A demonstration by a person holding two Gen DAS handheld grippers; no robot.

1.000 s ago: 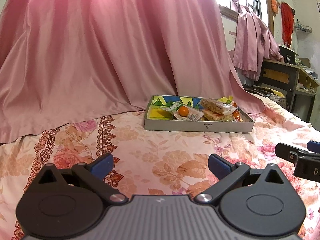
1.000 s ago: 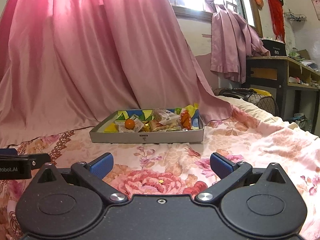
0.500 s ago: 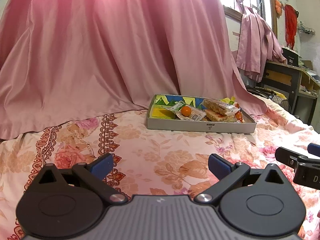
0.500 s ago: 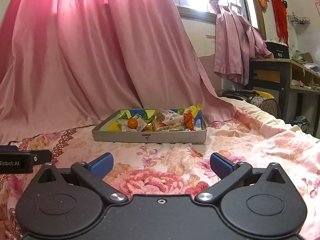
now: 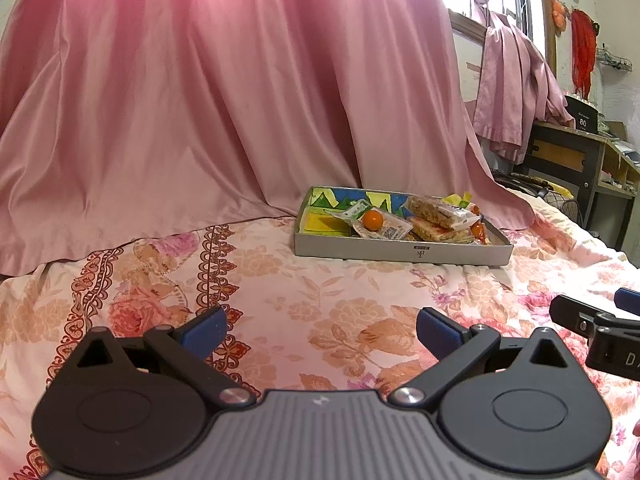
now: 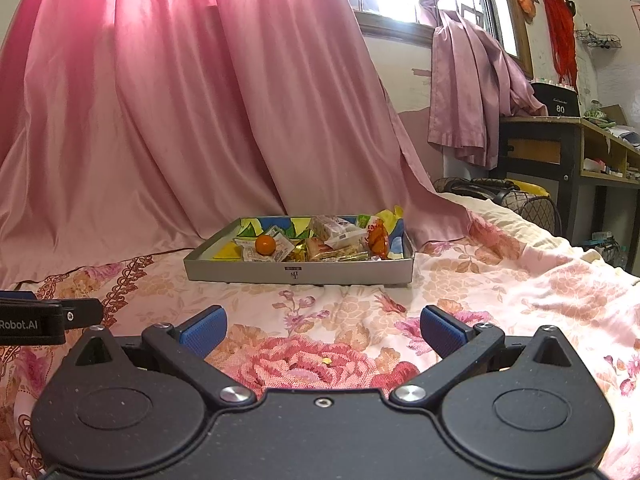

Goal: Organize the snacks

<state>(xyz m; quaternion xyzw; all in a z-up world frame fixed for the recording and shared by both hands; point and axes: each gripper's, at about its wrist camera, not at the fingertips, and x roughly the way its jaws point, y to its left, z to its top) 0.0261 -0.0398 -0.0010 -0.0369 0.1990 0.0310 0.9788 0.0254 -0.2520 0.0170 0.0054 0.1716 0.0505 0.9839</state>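
Note:
A shallow grey box (image 5: 400, 249) with a colourful lining sits on the floral bedsheet, far ahead of both grippers; it also shows in the right wrist view (image 6: 300, 272). It holds several wrapped snacks, among them a small orange fruit (image 5: 372, 220) (image 6: 265, 244), wrapped cakes (image 5: 438, 211) and an orange-red packet (image 6: 378, 238). My left gripper (image 5: 320, 334) is open and empty, low over the sheet. My right gripper (image 6: 322, 330) is open and empty, level with it.
A pink curtain (image 5: 200, 100) hangs behind the bed. A dark desk (image 6: 560, 148) with shelves stands at the right, a wire basket (image 6: 528, 204) beside it. The right gripper's finger (image 5: 592, 328) shows at the left view's right edge.
Both views have tilted up slightly, so the box sits a little lower in frame. Both grippers stay open and empty.

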